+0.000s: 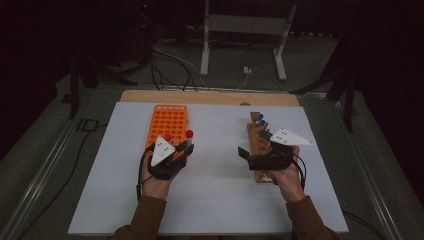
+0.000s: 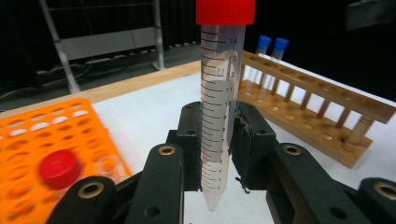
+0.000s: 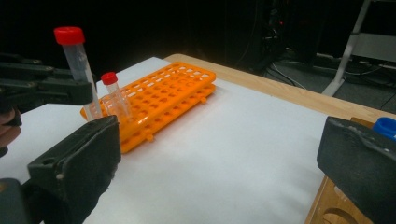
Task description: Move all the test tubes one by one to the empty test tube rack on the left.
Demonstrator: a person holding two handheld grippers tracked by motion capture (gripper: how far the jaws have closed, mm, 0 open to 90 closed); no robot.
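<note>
Red-capped centrifuge tube, a clear plastic cylinder with black graduation marks and a tapered conical tip, stands upright in the left hand-held gripper; its jaws are closed on the lower half of the tube, pads pressing both sides, tip hanging free below them. In the high view the left hand-held gripper carries the tube just beside the near end of the orange tube rack, at the left of the white table. The tube looks empty, so likely light; the plastic wall is probably stiff but smooth and slippery, and hard squeezing could crack it; the straight graduated body is the sensible place to hold, not the cone or cap. A second red-capped tube sits in the orange rack. To the right, the right hand-held gripper rests over the wooden test tube rack, jaws spread wide with nothing between them; two blue-capped tubes stand at that rack's far end.
</note>
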